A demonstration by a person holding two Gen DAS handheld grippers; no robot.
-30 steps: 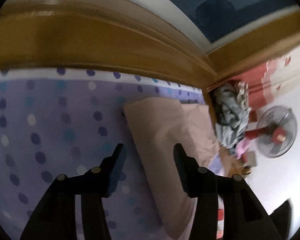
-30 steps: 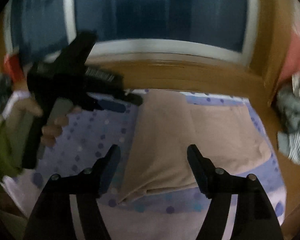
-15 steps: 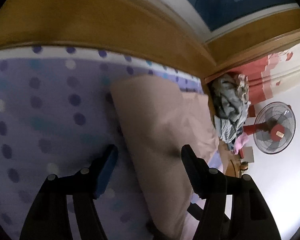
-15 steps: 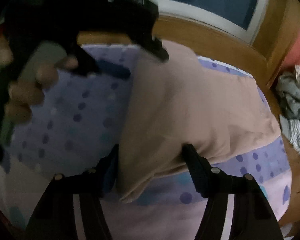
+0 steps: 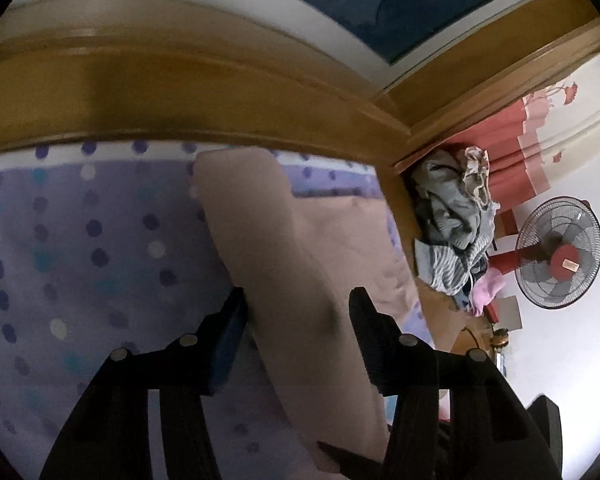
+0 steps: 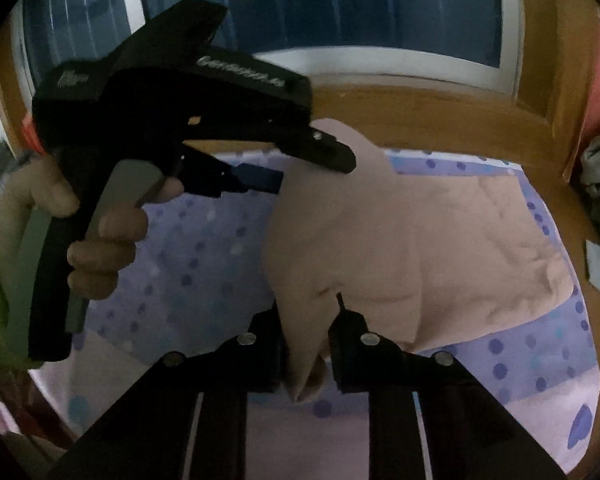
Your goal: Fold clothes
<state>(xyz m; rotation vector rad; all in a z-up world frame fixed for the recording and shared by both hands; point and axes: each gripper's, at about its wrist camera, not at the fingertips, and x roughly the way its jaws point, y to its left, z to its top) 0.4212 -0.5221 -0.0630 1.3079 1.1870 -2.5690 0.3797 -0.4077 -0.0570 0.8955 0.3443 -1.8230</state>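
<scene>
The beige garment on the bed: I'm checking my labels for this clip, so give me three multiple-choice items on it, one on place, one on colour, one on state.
1. Where does the beige garment lie?
A. on the dotted purple bedsheet
B. on the floor
C. over the fan

2. What colour is the fan's hub?
A. blue
B. red
C. white

3. What is between the right gripper's fingers?
A. nothing
B. a sock
C. the garment's edge

A: the sheet shows all round the garment.
B: the hub is red.
C: beige cloth runs between the closing fingers.
</scene>
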